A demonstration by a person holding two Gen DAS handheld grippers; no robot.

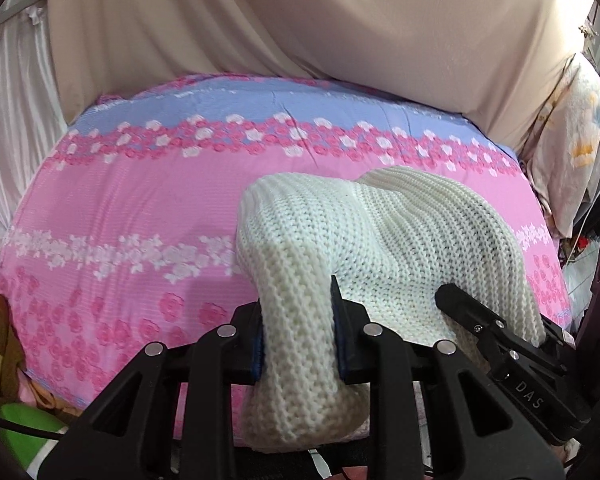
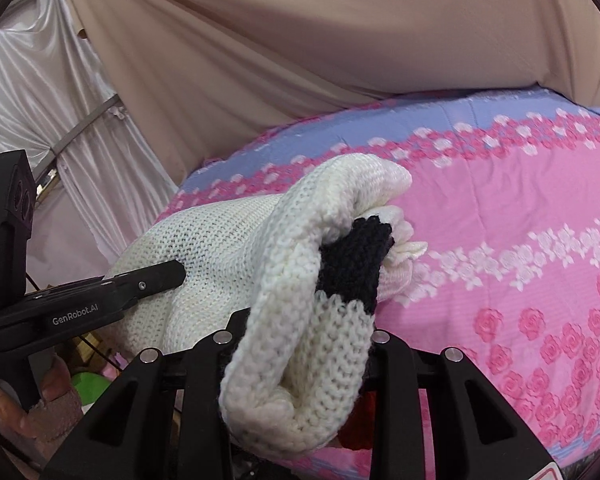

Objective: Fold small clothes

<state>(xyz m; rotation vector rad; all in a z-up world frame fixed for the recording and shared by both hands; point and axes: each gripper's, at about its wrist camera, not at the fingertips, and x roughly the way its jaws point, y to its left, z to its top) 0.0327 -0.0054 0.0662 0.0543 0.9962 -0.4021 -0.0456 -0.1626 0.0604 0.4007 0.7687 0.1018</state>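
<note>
A cream knit sweater [image 1: 380,240] is lifted off the pink flowered bedsheet [image 1: 120,200]. My left gripper [image 1: 298,316] is shut on a thick fold of it, the blue pads pressing on both sides. In the right wrist view the same sweater [image 2: 284,272] shows a black knit patch [image 2: 352,268]. My right gripper [image 2: 304,332] is shut on its rolled edge, with the fingertips mostly hidden by the knit. One finger of the right gripper [image 1: 464,308] shows at the right of the left wrist view. A finger of the left gripper [image 2: 152,280] lies against the sweater on the left.
A beige curtain [image 1: 300,32] hangs behind the bed and white satin drapes [image 2: 40,100] hang at the left. A printed pillow [image 1: 572,152] leans at the bed's right end. A green object [image 1: 24,428] sits below the near edge. A hand [image 2: 32,412] holds the left gripper's handle.
</note>
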